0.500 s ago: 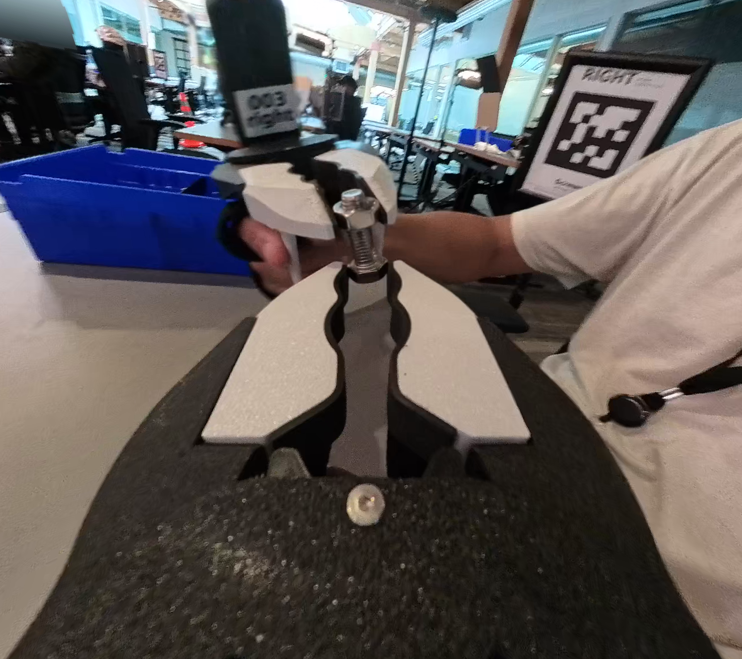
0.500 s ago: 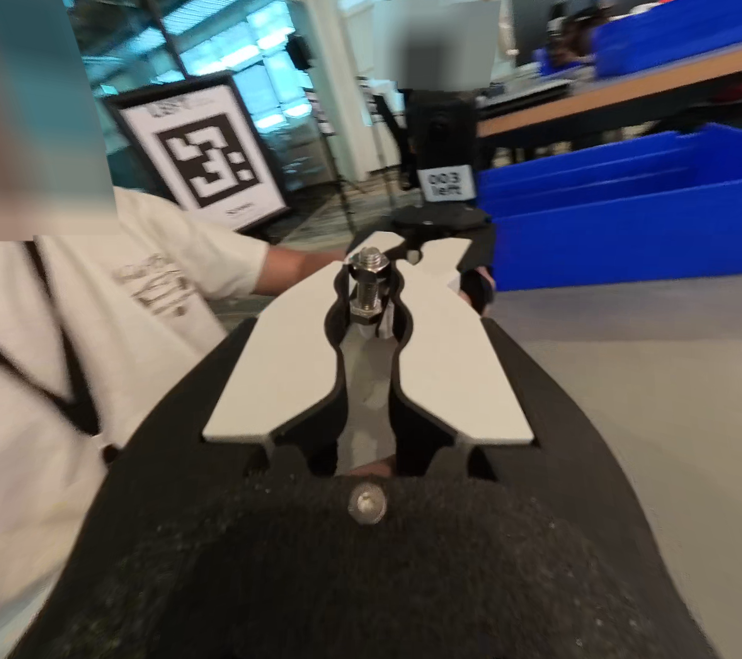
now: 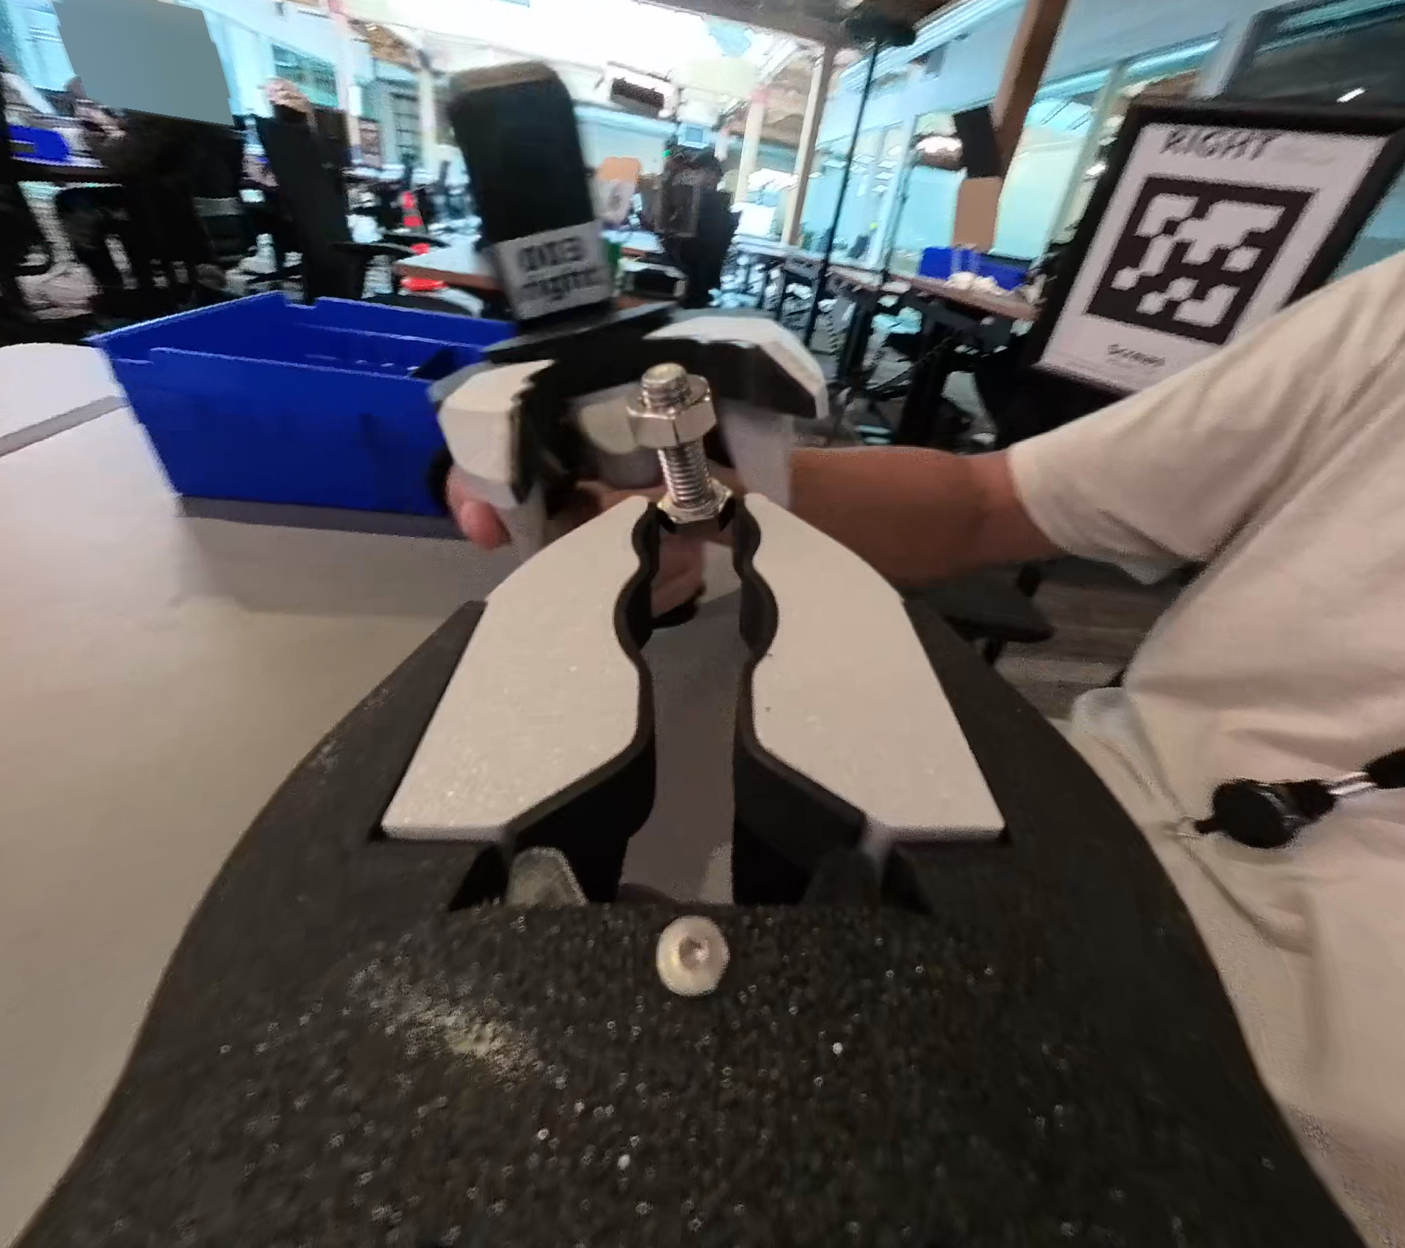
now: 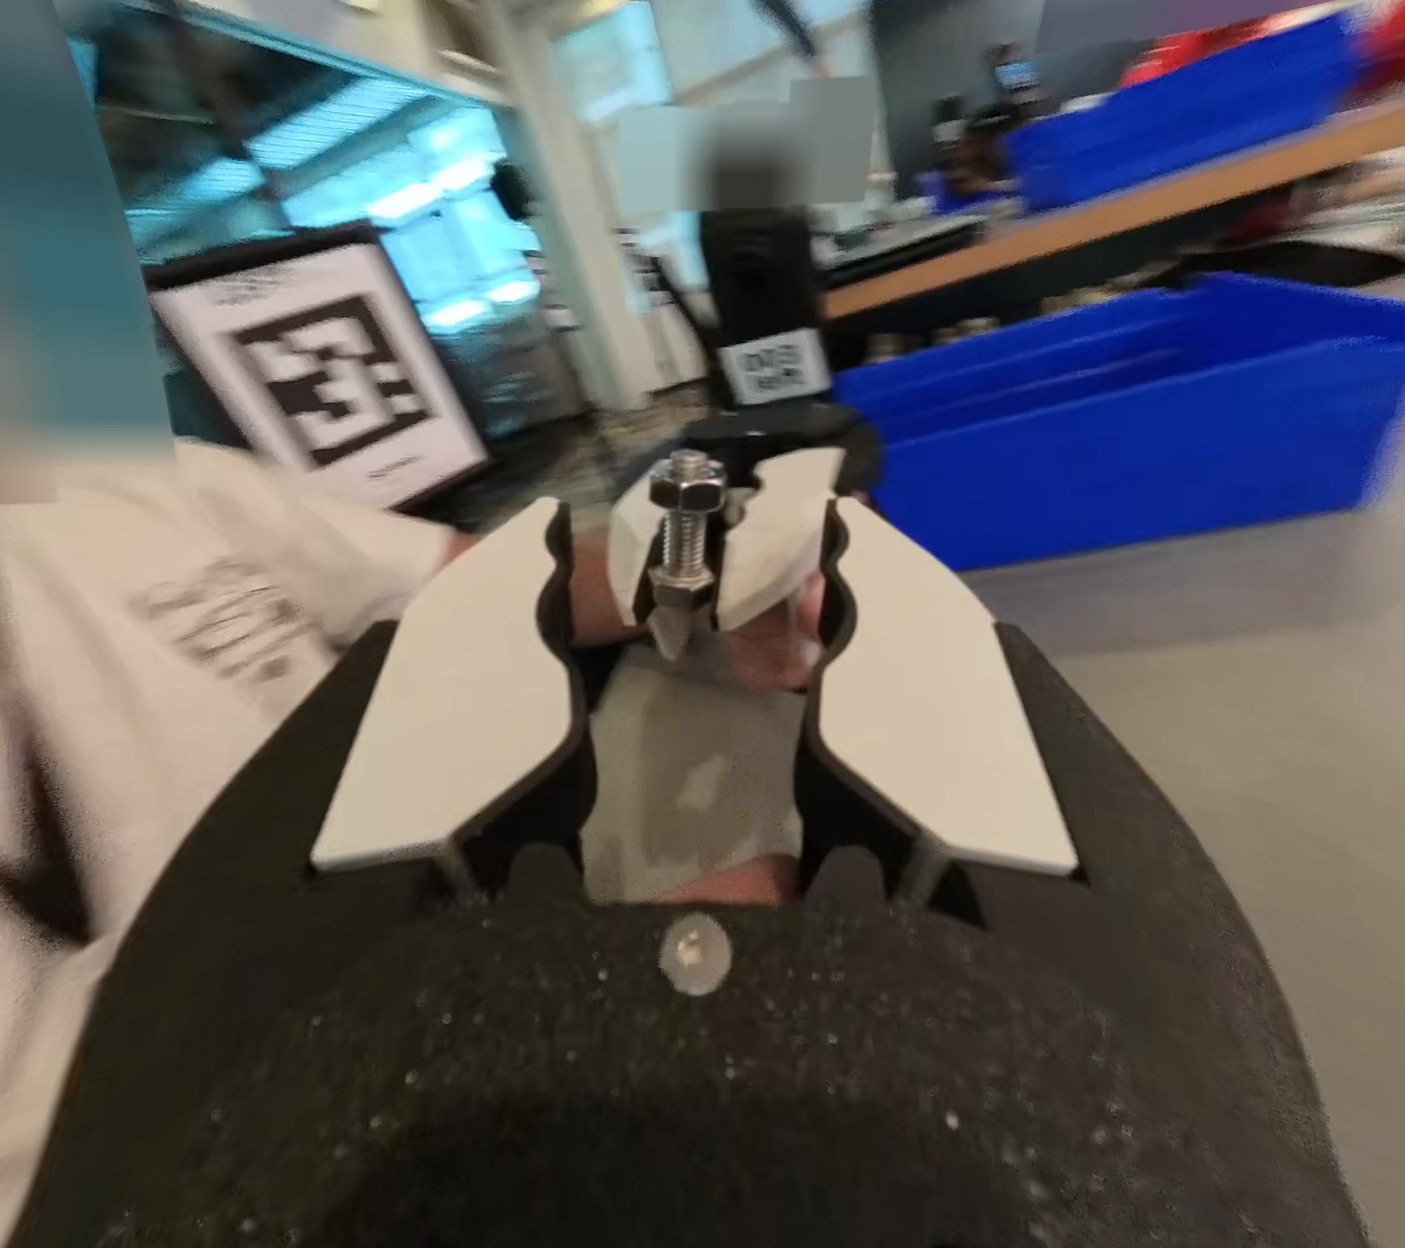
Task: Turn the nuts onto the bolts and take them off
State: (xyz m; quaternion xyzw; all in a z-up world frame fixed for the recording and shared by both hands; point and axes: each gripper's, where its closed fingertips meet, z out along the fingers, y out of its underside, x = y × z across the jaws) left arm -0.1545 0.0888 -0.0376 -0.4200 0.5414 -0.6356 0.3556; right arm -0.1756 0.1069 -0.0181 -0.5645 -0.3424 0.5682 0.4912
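Room: open workshop hall with wooden beams, desks and framed marker boards standing behind a pale grey table.
Bolt: steel bolt is standing upright, its hex head pinched at the tips of the left gripper; threaded shank is rising above the fingertips.
Nut: hex nut is sitting near the top of the shank, with a little thread showing above it.
Left gripper: closed down on the bolt head, only a narrow gap between its white fingers.
Right gripper: right gripper is standing wide apart, gripping nothing; the nut is lying between and just beyond its fingertips, apart from both.
Change: half a second ago the right gripper was pinching the nut; it is now spread open and drawn back, while the bolt is sitting in the left gripper as before.
Container: blue plastic bin is resting on the table behind the grippers; contents cannot be told.
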